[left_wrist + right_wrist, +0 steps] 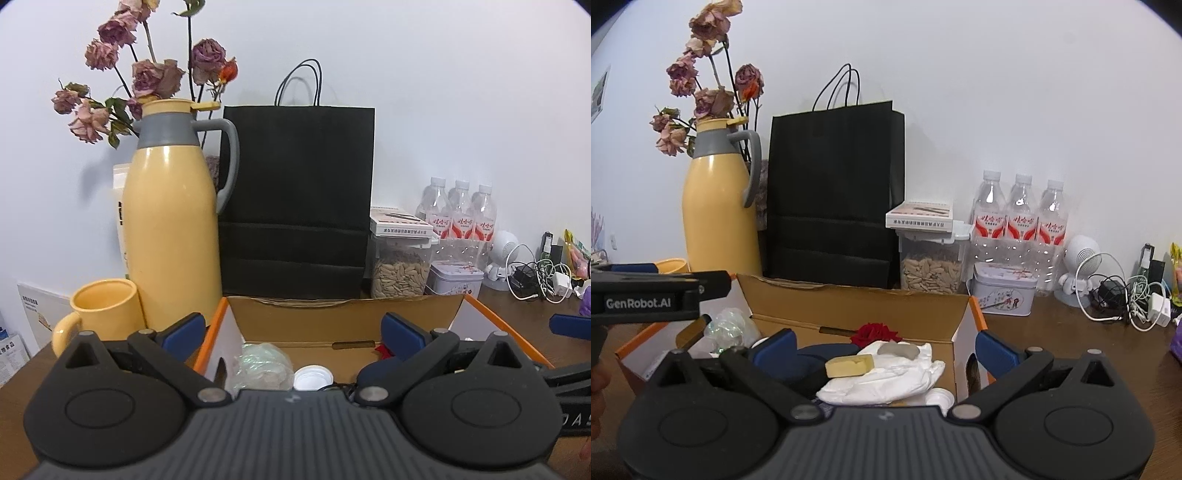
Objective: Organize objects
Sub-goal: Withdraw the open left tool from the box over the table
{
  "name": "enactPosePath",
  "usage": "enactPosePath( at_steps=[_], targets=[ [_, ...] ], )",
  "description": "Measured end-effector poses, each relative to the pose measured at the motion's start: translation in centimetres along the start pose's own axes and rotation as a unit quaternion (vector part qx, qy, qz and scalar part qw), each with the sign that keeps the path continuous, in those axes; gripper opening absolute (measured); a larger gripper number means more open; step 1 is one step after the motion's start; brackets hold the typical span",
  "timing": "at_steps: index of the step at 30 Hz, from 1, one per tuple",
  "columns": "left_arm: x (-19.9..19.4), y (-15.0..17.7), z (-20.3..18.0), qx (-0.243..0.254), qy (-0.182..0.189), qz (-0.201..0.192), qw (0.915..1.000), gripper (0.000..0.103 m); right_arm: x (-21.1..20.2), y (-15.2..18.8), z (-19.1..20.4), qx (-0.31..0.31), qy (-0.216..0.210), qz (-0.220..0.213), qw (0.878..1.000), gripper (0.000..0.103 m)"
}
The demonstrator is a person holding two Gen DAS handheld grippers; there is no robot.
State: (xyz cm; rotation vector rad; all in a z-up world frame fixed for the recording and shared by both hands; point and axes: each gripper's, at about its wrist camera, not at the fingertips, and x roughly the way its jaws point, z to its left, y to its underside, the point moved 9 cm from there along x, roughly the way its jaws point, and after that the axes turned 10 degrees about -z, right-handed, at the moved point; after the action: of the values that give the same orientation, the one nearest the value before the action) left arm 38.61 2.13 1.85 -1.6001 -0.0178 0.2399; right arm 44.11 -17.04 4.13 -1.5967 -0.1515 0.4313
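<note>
Left wrist view: left gripper [293, 328] released, empty, above open cardboard box [491, 314] on surface, where items collect. Right gripper [884, 349] likewise released over box's white cloth [886, 380], yellow block [849, 365] — apparently dropped in.

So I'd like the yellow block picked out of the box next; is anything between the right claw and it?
Nothing visible. The right claw is open, and the yellow block lies uncovered on the white cloth in the box, between the claw's tips.
</note>
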Motion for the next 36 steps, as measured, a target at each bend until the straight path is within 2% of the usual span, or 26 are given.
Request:
enactPosePath(
  at_steps=[10, 24, 31, 36],
  targets=[
    [-7.1, 0.2, 1.2, 0.004, 0.012, 0.016, 0.9998, 0.103, -5.6, -0.3, 0.8, 0.008, 0.004, 0.003, 1.000, 0.103],
    [-18.3, 4.4, 3.2, 0.014, 0.014, 0.073, 0.9971, 0.103, -17.1, 3.5, 2.9, 0.013, -0.004, 0.055, 0.998, 0.103],
    [-21.1, 7.0, 3.5, 0.013, 0.018, 0.106, 0.9941, 0.103, -20.3, 4.8, 4.3, 0.019, -0.015, 0.071, 0.997, 0.103],
    [-21.9, 7.6, 3.6, 0.012, 0.019, 0.113, 0.9933, 0.103, -21.1, 5.7, 5.1, 0.019, -0.020, 0.082, 0.996, 0.103]
  ],
)
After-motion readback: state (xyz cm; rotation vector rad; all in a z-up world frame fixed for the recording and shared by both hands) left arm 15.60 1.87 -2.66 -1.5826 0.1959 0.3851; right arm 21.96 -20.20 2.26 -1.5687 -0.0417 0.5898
